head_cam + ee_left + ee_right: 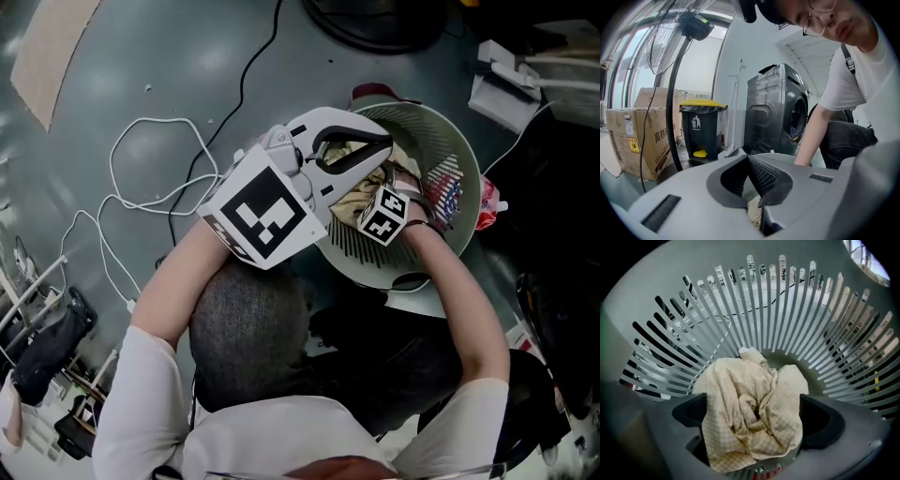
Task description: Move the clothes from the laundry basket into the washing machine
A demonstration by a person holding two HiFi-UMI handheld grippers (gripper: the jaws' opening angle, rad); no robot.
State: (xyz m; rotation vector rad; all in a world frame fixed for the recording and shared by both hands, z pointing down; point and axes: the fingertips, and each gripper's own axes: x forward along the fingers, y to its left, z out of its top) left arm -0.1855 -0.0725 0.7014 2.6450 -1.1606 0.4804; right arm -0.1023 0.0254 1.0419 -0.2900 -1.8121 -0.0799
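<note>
On the grey floor (pixel 141 75), down inside the pale slatted laundry basket (pixel 441 131): pointed the right tongs (pixel 754 423) steeply at a crumpled cream checked cloth (pixel 750 394).

Spread those tongs wide apart, one jaw at each side of the cloth, with no clamp on it. Found the cloth bunched on the basket's bottom against the slats, with a red, white and blue patterned garment (pixel 448 192) lying in the same basket, toward its right side in the head view. Held the left tongs (pixel 749 158) over the basket's rim, jaws pressed together tip to tip on nothing. Saw beyond them the dark grey washing machine (pixel 780 112), well apart from the basket, its drum too dark to read. Noted beside it a dark bin (pixel 701 126) shut under a yellow lid, contents hidden, and a cardboard box (pixel 633 140).
</note>
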